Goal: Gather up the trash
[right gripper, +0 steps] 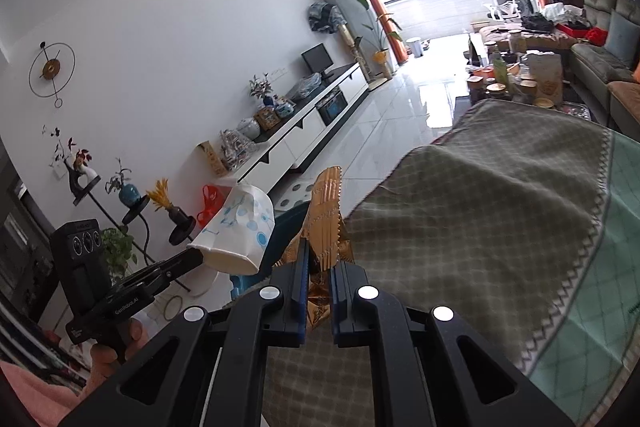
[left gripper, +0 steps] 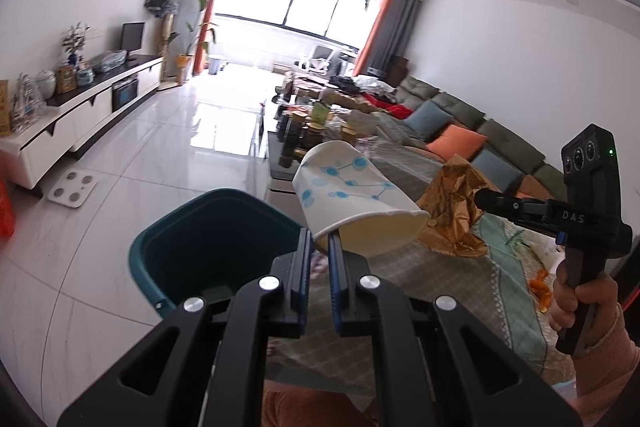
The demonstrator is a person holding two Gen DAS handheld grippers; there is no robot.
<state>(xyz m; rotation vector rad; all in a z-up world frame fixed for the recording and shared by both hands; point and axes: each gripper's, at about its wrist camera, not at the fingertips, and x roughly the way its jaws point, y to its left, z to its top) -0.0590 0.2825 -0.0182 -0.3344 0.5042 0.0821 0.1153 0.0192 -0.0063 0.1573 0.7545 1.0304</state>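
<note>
- Our left gripper [left gripper: 320,243] is clamped on the rim of a white paper cup with a blue dot-and-line pattern [left gripper: 352,199]. The cup lies tipped on its side in the air with its mouth facing the camera and its base pointing away.
- Our right gripper [right gripper: 319,259] is pinched tight on a crumpled gold foil wrapper [right gripper: 326,215] that sticks up between the blue pads. In the left view the same wrapper [left gripper: 452,211] hangs just beside the cup, nearly touching it.
- In each wrist view we see the other gripper from the side, held by a hand [left gripper: 576,303] in a pink sleeve.
- The dark teal plastic bin [left gripper: 208,243] sits on the floor below and to the left of the cup, mouth open and right against the edge of the table.
- The table under the grippers has a grey-green checked cloth with a zigzag border [right gripper: 480,211]. Its corner droops over the edge toward the floor.
- Plenty of room to the left: a wide stretch of glossy white tile floor [left gripper: 132,163] runs up to the long white TV cabinet [left gripper: 80,123]. A white bathroom scale [left gripper: 73,188] lies flat on the tiles near the bin.
- A cluttered low table with jars [right gripper: 516,75] sits past the far end of the cloth, with the grey-green sofa [left gripper: 472,123] along the right wall.
- Readable text: "DAS" on the right gripper body in the left view, and "GenRobot.AI" on the left gripper body in the right view. The wrapper's embossed print is too small for us to read.
</note>
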